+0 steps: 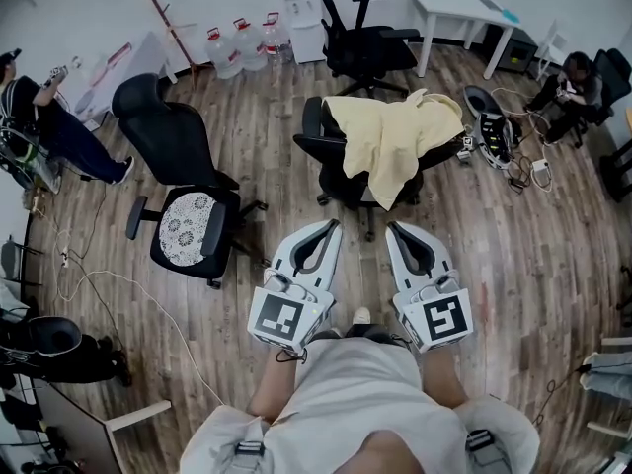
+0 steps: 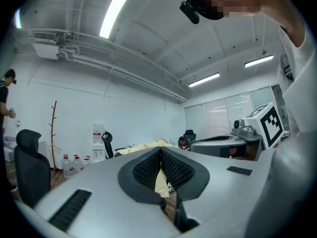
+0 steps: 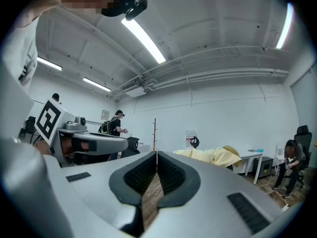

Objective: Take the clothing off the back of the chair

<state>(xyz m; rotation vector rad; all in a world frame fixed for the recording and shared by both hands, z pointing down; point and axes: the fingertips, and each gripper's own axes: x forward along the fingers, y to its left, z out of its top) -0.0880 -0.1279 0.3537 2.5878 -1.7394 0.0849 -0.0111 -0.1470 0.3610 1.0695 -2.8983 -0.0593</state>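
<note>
A pale yellow garment [image 1: 397,141] hangs over the back of a black office chair [image 1: 326,146] in the middle of the room. It also shows as a yellow heap in the left gripper view [image 2: 143,147] and in the right gripper view [image 3: 213,155]. My left gripper [image 1: 331,228] and right gripper [image 1: 397,229] are held level side by side, short of the chair and apart from it. Both are shut with nothing between the jaws. The left gripper [image 2: 161,150] tips meet, and so do the right gripper [image 3: 157,155] tips.
A second black chair [image 1: 183,186] with a patterned seat cushion stands at the left. Another black chair [image 1: 360,38], water bottles [image 1: 240,42] and a white desk [image 1: 459,13] line the far wall. People stand at the left [image 1: 49,117] and sit at the right [image 1: 578,77]. Cables [image 1: 513,156] lie on the wood floor.
</note>
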